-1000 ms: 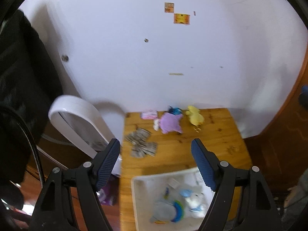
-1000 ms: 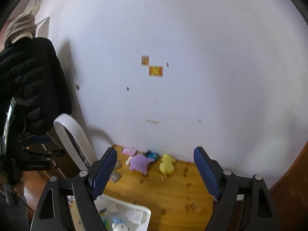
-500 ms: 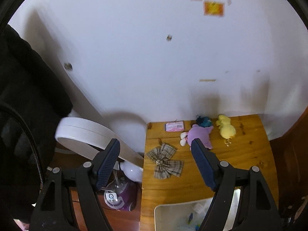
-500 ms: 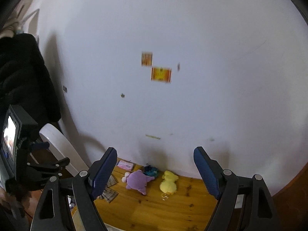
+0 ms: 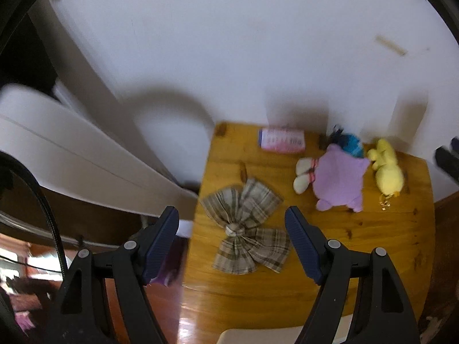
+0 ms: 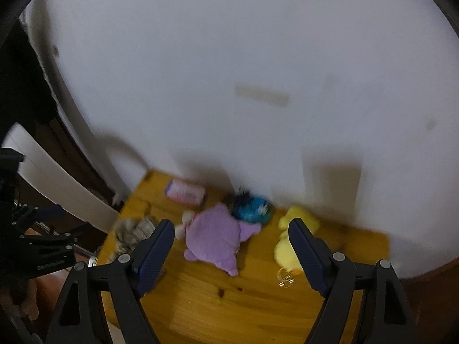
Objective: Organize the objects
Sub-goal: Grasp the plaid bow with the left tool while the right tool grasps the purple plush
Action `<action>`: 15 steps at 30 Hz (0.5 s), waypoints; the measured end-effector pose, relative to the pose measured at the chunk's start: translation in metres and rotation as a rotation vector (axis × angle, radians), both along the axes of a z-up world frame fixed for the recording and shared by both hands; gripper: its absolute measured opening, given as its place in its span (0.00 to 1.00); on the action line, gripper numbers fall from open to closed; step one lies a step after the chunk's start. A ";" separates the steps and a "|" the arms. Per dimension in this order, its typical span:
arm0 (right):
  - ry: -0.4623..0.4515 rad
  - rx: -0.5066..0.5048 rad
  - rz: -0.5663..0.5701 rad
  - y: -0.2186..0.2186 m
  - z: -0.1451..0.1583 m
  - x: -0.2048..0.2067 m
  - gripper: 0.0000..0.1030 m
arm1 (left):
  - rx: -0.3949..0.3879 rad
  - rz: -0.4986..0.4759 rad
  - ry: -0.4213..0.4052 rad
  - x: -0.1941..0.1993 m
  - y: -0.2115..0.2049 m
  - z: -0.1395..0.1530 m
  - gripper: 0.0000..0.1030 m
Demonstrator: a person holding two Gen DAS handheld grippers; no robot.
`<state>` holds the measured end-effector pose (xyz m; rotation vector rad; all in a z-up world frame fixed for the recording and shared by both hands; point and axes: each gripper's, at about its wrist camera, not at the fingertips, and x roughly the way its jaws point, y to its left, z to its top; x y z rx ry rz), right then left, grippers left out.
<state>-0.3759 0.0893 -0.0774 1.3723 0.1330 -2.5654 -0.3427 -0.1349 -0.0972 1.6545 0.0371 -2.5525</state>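
On a small wooden table [image 5: 330, 272] lie a plaid fabric bow [image 5: 246, 226], a purple plush [image 5: 341, 180], a yellow plush [image 5: 387, 172], a blue fuzzy toy [image 5: 351, 143] and a pink packet [image 5: 282, 140]. My left gripper [image 5: 232, 240] hangs open above the bow, with nothing between its fingers. In the right wrist view the purple plush [image 6: 213, 236] lies between and beyond the open fingers of my right gripper [image 6: 231, 253]. The yellow plush [image 6: 287, 243] sits partly behind its right finger, and the bow [image 6: 133, 232] partly behind its left.
A white bin rim [image 5: 258, 336] shows at the table's near edge. A white curved appliance [image 5: 71, 154] stands left of the table, against a white wall [image 5: 229, 43]. The left gripper's body [image 6: 34, 246] appears at the left of the right wrist view. Dark wood floor surrounds the table.
Both grippers have dropped toward the table and the toys now look much larger. The left one now hangs over the plaid bow; the white bin has slid almost out of view.
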 end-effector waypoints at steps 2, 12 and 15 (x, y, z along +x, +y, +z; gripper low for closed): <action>-0.050 -0.015 -0.012 0.000 -0.029 -0.009 0.80 | 0.022 0.015 -0.032 -0.004 0.000 -0.024 0.77; -0.246 -0.246 -0.117 0.019 -0.109 -0.039 0.80 | 0.123 0.085 -0.076 -0.006 -0.008 -0.092 0.77; -0.266 -0.312 -0.137 0.019 -0.119 -0.044 0.80 | 0.139 0.110 -0.079 -0.006 -0.014 -0.100 0.77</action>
